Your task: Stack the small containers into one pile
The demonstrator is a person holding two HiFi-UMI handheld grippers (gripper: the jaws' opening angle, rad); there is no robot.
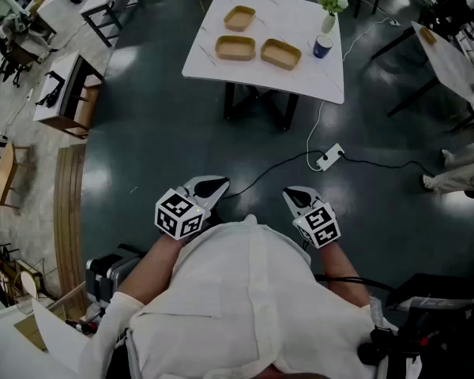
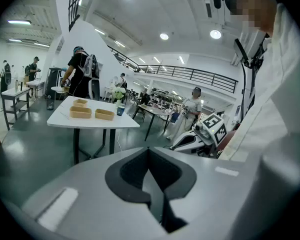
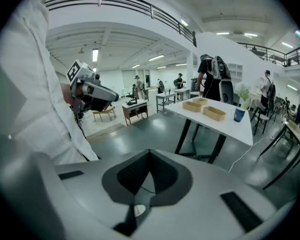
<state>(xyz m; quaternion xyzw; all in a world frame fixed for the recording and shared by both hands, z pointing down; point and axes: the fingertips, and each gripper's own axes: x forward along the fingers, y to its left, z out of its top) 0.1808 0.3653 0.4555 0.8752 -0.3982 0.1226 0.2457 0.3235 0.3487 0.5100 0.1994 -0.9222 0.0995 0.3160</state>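
Three shallow tan containers lie apart on a white table (image 1: 261,81) well ahead of me: one at the back (image 1: 239,18), one at front left (image 1: 235,48), one at front right (image 1: 281,54). The left gripper view shows them small and far off (image 2: 80,112), and so does the right gripper view (image 3: 214,113). My left gripper (image 1: 219,184) and right gripper (image 1: 294,193) are held close to my body over the floor, far short of the table. Both are shut with nothing between their jaws, as seen in the left gripper (image 2: 149,150) view and the right gripper (image 3: 149,155) view.
A blue cup (image 1: 322,47) and a vase of white flowers (image 1: 330,6) stand at the table's right edge. A power strip (image 1: 329,157) and its cables cross the dark floor between me and the table. A cabinet (image 1: 67,93) and a bench (image 1: 67,204) stand left; people stand beyond the table.
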